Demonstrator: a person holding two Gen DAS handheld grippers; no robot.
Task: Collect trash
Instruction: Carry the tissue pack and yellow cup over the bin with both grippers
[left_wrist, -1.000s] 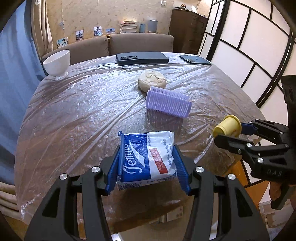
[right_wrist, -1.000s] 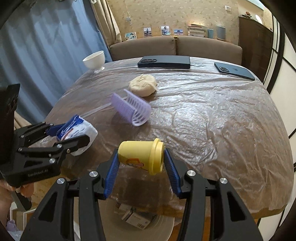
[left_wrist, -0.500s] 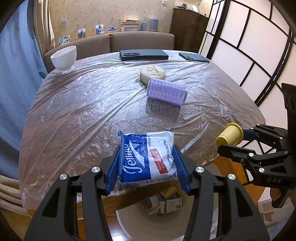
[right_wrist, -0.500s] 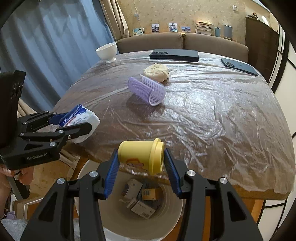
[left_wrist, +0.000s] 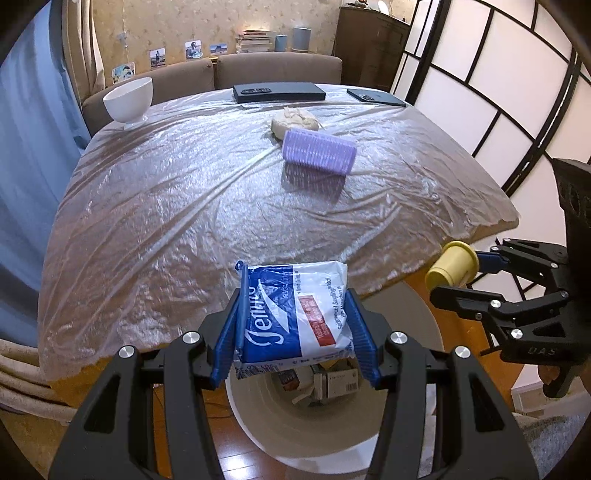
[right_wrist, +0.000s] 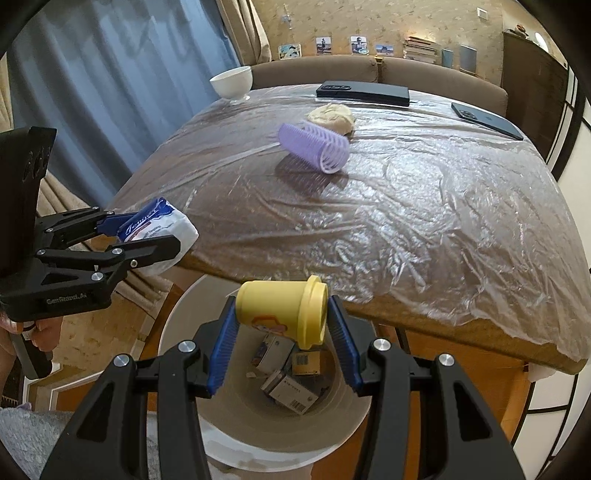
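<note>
- Left gripper (left_wrist: 293, 334): blue pads pinch a blue-and-white tissue pack (left_wrist: 295, 314) by its two sides, carried off the table, with a white bin (left_wrist: 376, 439) directly below.
- Right gripper (right_wrist: 282, 338): pads clamp a yellow tub (right_wrist: 282, 310) lying on its side, lid end to the right, over the same bin, which already holds small cartons.
- Judgement on the step in hand: both items appear ready for release. The tub sits over the middle of the opening; the pack looks nearer the bin's table-side rim, so bringing it towards the centre before letting go would be prudent.
- Advice: spread each set of jaws fully and one after the other, so that neither item catches on a pad or bounces off the rim. The soft pack may cling to the ribbed pads.
- Surface: a wooden table (right_wrist: 480, 339) under crinkled clear plastic sheeting (left_wrist: 166, 206), which overhangs the near edge.
- On it, mid-table: a purple ribbed roller (left_wrist: 319, 153) on its side, with a pale crumpled lump (left_wrist: 293, 120) just behind.
- Far edge: a white bowl (left_wrist: 129, 98) at the left corner, a long black flat case (left_wrist: 279, 92) and a dark phone (left_wrist: 376, 96).
- Room: brown sofa (left_wrist: 277, 70) behind the table, photographs and books along the wall ledge, blue curtain to the left, a panelled screen to the right.
</note>
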